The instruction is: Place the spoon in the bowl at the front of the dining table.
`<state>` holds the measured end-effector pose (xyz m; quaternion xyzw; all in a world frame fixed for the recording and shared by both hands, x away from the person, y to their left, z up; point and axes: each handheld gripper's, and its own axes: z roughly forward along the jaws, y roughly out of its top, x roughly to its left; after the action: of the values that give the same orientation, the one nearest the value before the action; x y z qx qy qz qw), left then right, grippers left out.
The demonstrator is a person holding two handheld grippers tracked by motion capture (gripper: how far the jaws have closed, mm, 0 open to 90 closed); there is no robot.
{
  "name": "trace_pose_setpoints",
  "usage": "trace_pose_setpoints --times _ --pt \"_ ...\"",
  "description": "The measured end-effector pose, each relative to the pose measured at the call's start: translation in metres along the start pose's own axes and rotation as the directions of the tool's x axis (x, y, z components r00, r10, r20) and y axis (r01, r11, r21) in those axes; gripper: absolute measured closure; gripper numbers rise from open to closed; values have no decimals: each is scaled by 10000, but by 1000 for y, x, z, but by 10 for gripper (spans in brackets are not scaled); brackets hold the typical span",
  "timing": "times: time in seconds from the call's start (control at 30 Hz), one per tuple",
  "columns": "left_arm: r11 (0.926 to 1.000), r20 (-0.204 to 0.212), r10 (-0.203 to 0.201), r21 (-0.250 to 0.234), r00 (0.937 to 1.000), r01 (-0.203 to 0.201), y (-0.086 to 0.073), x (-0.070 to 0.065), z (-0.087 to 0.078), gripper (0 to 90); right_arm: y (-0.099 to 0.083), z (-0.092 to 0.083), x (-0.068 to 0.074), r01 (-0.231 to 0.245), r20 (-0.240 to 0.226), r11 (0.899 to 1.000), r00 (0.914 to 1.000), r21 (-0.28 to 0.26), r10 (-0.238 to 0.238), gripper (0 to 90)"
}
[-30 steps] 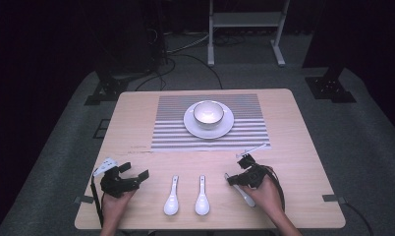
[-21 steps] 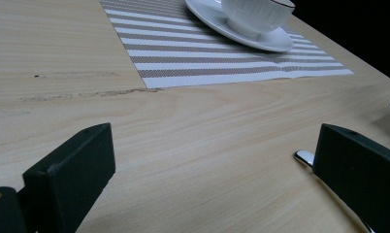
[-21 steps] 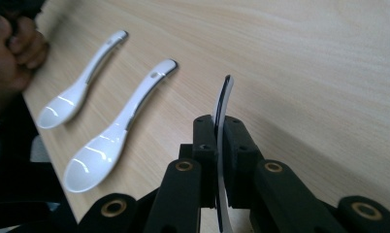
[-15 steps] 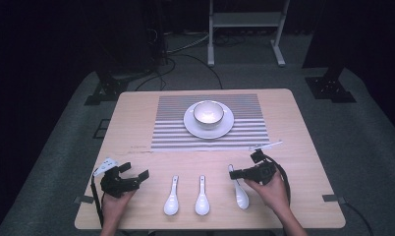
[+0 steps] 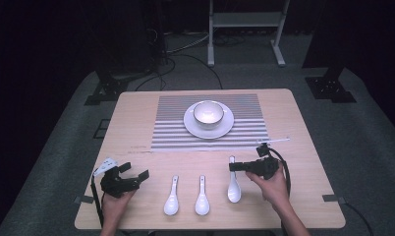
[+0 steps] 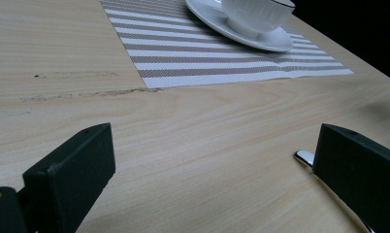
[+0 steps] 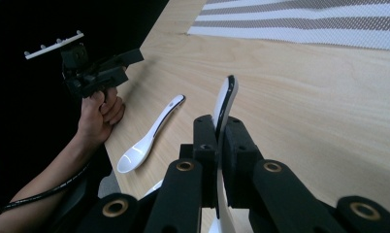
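Right tongs clenching on the handle of the rightmost white spoon, spoon bowl hanging toward the near edge, lying just over the bench; in the right gripper view, handle sticking up between the pads. Left tongs gaping wide, grasping nothing, sitting at the near left of the bench. Two more spoons lying flat between the hands: left one, middle one. Bowl sitting on a saucer on the striped mat at the far centre
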<state>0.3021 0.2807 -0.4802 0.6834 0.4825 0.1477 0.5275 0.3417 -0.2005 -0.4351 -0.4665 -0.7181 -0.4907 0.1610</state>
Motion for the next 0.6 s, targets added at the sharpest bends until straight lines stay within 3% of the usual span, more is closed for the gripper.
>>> trace_pose_setpoints --times 0.6 --pt "10000 14 -34 -27 10000 34 0 0 0 3 31 2 -2 -113 -45 9986 9999 -513 111 851"
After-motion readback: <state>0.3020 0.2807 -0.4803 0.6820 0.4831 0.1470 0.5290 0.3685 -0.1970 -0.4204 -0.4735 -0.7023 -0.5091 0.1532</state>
